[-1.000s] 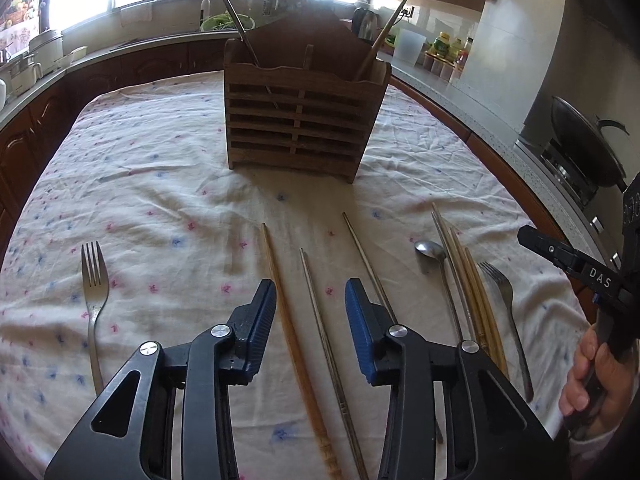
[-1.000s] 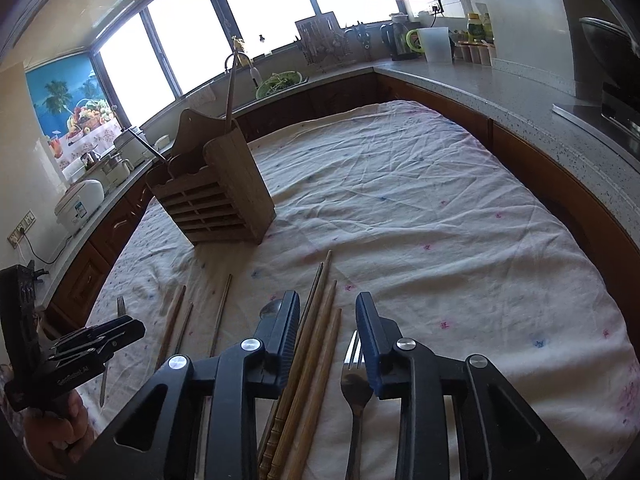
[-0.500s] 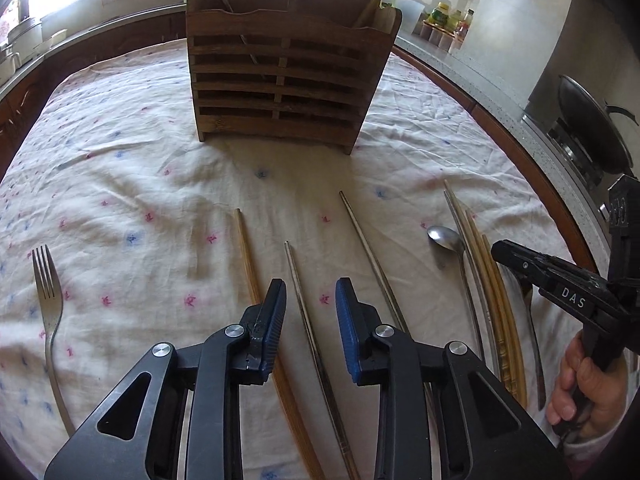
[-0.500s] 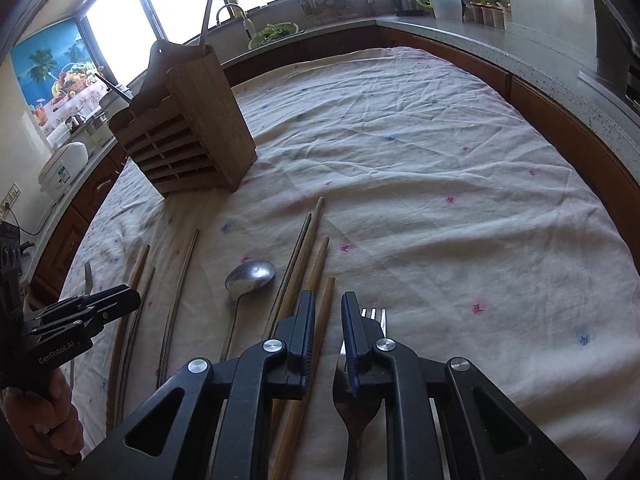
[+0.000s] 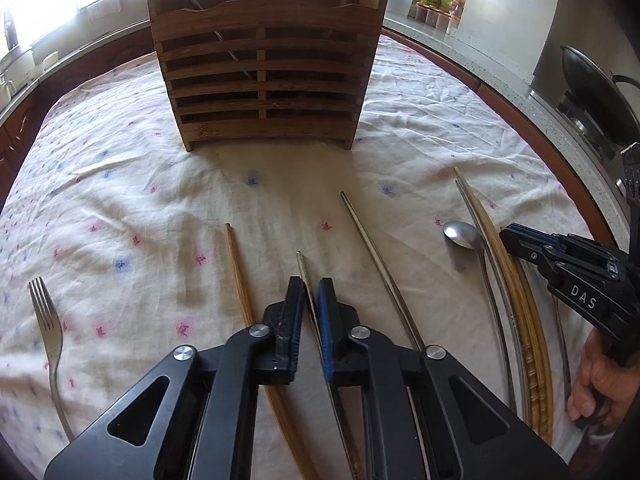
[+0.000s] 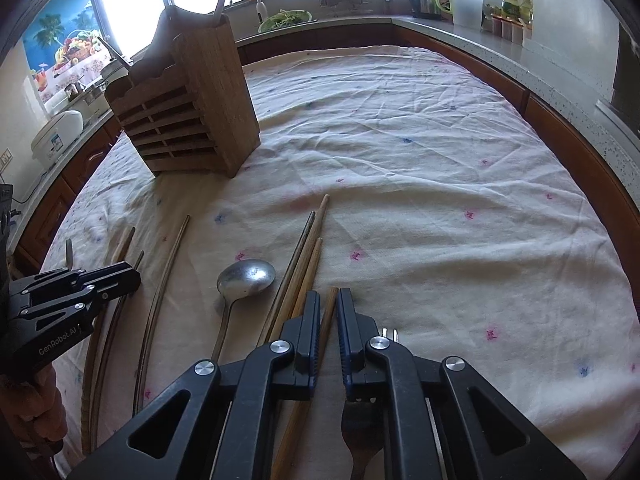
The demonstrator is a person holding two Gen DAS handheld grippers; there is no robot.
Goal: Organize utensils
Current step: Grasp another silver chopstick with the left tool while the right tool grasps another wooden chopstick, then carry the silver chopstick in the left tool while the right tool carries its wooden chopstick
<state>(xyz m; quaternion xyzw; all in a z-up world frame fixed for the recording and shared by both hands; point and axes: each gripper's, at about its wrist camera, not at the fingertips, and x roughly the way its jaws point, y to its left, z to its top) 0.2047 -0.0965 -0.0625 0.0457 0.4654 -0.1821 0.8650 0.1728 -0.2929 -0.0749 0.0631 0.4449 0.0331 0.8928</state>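
Observation:
A slatted wooden utensil holder [image 5: 264, 80] [image 6: 188, 112] stands upright at the far side of the table, with a few utensils in it. My left gripper [image 5: 310, 292] is low over the cloth. Its jaws are closing, and the pads pinch a metal chopstick [image 5: 304, 268]. A wooden chopstick [image 5: 238, 276] lies to its left and a second metal chopstick [image 5: 372, 248] to its right. My right gripper [image 6: 329, 304] has its jaws closing on a wooden chopstick [image 6: 331, 296] from a small bundle [image 6: 308, 248]. A fork [image 6: 360, 420] lies under its right finger. A spoon [image 6: 246, 276] rests left of the bundle.
Another fork [image 5: 46, 312] lies at the far left of the flowered tablecloth [image 6: 440, 200]. A wok [image 5: 596, 96] sits on the stove to the right. A counter with bottles [image 5: 436, 0] and a rice cooker [image 6: 56, 136] rings the table.
Both grippers came forward and down toward the table. The left jaws closed onto the metal chopstick, and the right jaws closed onto the wooden chopstick.

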